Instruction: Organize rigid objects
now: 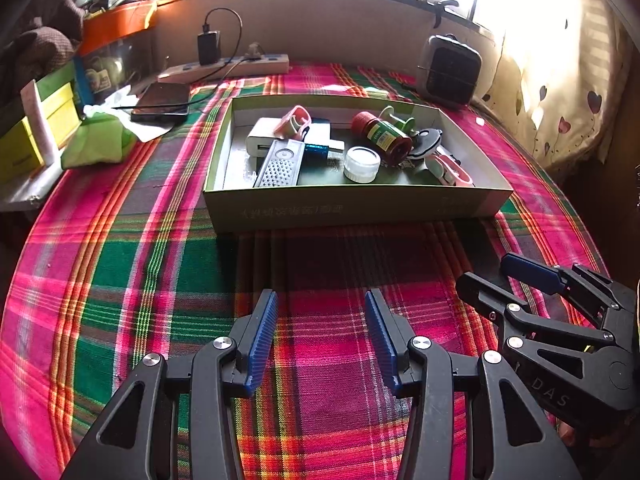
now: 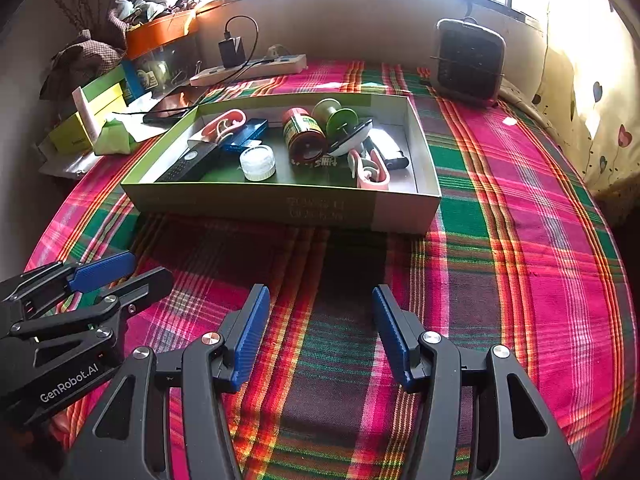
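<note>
Both claws are sitting low over the plaid cloth [image 1: 120,280], side by side and near each other, and both are gaping wide with nothing between the blue pads: the left gripper [image 1: 322,336] is showing plain cloth through its gap, and the right gripper [image 2: 322,332] is doing just the same. Neither is touching any object; the shallow green box [image 1: 352,208] is lying ahead of them, apart from the fingertips, its near wall facing the cameras. As I read it, the sorting looks largely done, or else a fresh pick out of the box is coming. If a pick is next, the smart play is going in from above over that near wall, keeping the fingers wide until they are straddling one item only, because things are crowding each other in there. The white-lidded jar [image 1: 362,164] is standing upright near the front and looks like the easiest grab. The red-capped bottle [image 1: 382,136] is lying on its side and could roll, with the green spool [image 1: 396,118] just behind it. The metal grater [image 1: 280,164] is lying flat at the left, overlapping a white boxy item [image 1: 260,138], so lifting it cleanly is asking for a grip on its long edges.
</note>
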Action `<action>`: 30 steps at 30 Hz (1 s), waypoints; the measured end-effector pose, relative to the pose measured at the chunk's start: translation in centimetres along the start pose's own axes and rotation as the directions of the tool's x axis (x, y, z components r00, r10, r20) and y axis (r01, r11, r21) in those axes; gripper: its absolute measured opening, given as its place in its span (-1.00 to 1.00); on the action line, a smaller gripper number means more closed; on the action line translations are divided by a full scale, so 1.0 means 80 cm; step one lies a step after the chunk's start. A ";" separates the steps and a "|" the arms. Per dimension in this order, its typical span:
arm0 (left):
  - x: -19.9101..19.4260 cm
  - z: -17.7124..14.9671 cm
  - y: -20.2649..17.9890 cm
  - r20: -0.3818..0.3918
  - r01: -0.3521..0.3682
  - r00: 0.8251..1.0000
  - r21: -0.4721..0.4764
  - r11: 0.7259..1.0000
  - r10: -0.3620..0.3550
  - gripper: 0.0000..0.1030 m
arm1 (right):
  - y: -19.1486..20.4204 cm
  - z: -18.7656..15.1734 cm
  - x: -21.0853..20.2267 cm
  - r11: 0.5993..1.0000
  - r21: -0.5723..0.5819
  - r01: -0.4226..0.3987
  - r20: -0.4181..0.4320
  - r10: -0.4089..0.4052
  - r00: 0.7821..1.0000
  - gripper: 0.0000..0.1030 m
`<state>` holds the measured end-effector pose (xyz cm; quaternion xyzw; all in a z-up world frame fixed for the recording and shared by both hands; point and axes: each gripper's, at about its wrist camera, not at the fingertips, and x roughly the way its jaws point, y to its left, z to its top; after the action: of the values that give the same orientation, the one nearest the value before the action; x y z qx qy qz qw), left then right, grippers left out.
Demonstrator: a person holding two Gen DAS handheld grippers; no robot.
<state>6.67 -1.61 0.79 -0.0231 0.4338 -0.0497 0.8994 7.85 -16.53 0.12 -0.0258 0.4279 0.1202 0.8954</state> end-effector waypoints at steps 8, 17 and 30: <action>0.000 -0.006 -0.009 0.022 -0.047 0.999 0.013 0.999 0.047 -0.14 | 0.001 -0.009 -0.003 0.999 0.002 0.052 -0.003 -0.052 0.999 0.06; 0.001 -0.006 -0.017 0.017 -0.092 0.996 0.036 0.995 0.091 -0.10 | -0.005 -0.009 -0.003 0.996 0.026 0.086 -0.010 -0.085 0.996 0.25; 0.002 -0.006 -0.020 0.015 -0.094 0.995 0.036 0.995 0.094 -0.01 | -0.007 -0.008 -0.001 0.995 0.033 0.091 -0.015 -0.091 0.996 0.38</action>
<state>6.28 -3.24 0.46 0.0134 0.4273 -0.0150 0.9039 7.47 -17.19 -0.24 -0.0309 0.4345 0.0719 0.8973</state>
